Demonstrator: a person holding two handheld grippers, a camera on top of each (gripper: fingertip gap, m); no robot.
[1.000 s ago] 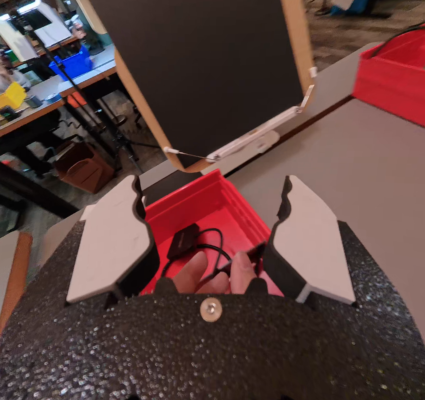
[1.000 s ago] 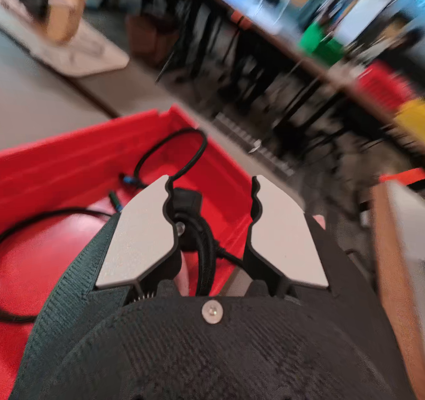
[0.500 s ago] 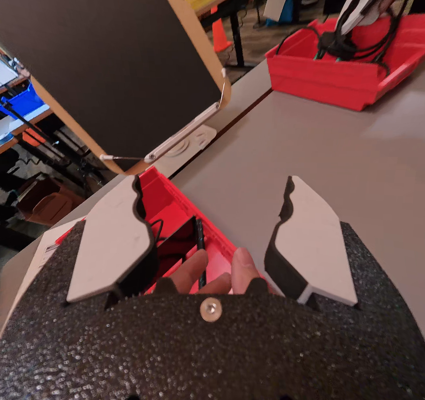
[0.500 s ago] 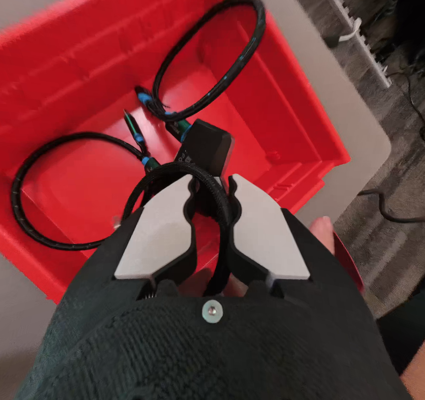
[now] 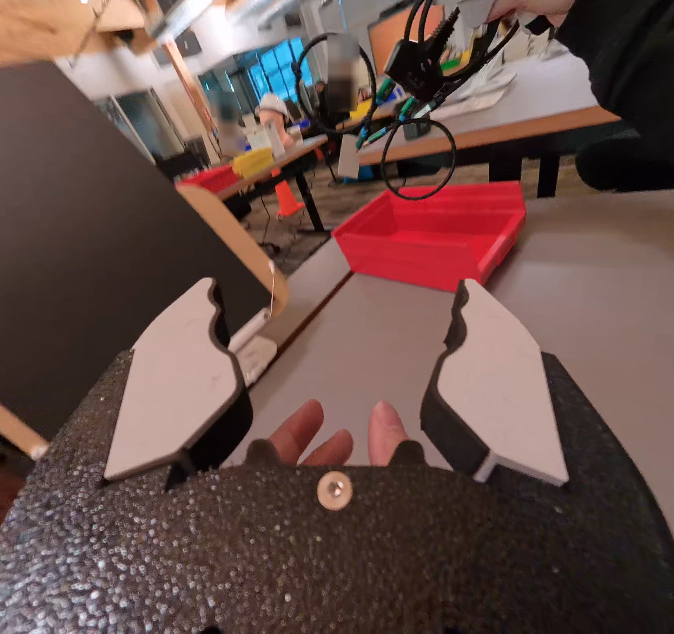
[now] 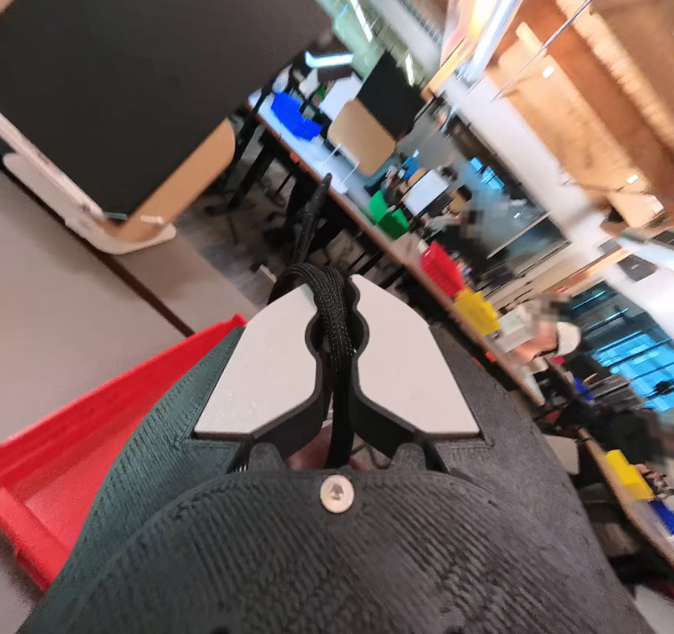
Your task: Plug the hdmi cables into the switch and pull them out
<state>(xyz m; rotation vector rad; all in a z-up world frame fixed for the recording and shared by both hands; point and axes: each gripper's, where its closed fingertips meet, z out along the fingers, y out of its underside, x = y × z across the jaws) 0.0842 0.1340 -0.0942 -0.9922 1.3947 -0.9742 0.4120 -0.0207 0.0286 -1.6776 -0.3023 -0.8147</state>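
Note:
My right gripper (image 6: 333,290) is shut on a bundle of black braided HDMI cables (image 6: 333,324). In the left wrist view the right gripper (image 5: 470,3) shows high at the top right, lifted above a red bin (image 5: 430,237). The cables (image 5: 419,156) hang from it in loops with teal plugs, and a black switch box (image 5: 405,61) dangles among them. My left gripper (image 5: 337,297) is open and empty over the grey table (image 5: 364,342), well short of the red bin. A hand's fingers (image 5: 328,430) show between its jaws.
A dark board with a tan frame (image 5: 109,233) stands on a white base at the left of the table; it also shows in the right wrist view (image 6: 120,80). The red bin's wall (image 6: 73,426) is low left in the right wrist view. Benches with coloured bins and people lie beyond.
My right gripper closed on the cables and lifted them and the switch out of the red bin. My left gripper swung away from a nearer red bin toward the table, staying open.

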